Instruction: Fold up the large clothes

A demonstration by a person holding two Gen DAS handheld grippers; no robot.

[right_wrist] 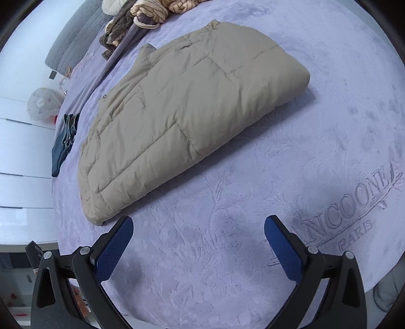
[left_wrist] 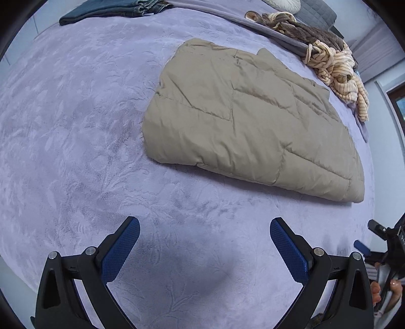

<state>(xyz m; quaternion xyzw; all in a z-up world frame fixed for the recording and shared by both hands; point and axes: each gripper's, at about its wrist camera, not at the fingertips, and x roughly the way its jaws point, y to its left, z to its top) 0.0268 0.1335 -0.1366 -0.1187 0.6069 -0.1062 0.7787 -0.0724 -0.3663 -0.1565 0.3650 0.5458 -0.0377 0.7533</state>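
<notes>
Left wrist view: going from left to right, we first see a folded pile of dark blue denim (left_wrist: pixel 114 8) at the far edge of the bed, well apart from the folded beige quilted puffer jacket (left_wrist: pixel 250 121), which we take as our landmark. The lavender plush bedspread with an embossed leaf pattern (left_wrist: pixel 76 114) lies bare on the near side of the jacket. Our left claw (left_wrist: pixel 204 232) stands wide with nothing between its blue textured pads (left_wrist: pixel 119 250), and it hangs over the bedspread on the near side of the jacket, apart from it. The jacket lies flat on the bed as a thick folded slab. Beyond its far right corner sits a heap of cream and brown striped knitwear (left_wrist: pixel 334 65). At the right edge, near the jacket's near right corner, part of the right claw (left_wrist: pixel 364 249) shows with a person's fingers (left_wrist: pixel 377 291) below it.

In the right wrist view the denim pile (right_wrist: pixel 63 144) lies to the left of the jacket (right_wrist: pixel 187 114). Our right claw (right_wrist: pixel 198 231) is also spread wide and empty, its left pad (right_wrist: pixel 114 250) just near the jacket's closest corner without touching it. To the right of the jacket the bedspread (right_wrist: pixel 329 101) carries embossed lettering (right_wrist: pixel 351 212).
</notes>
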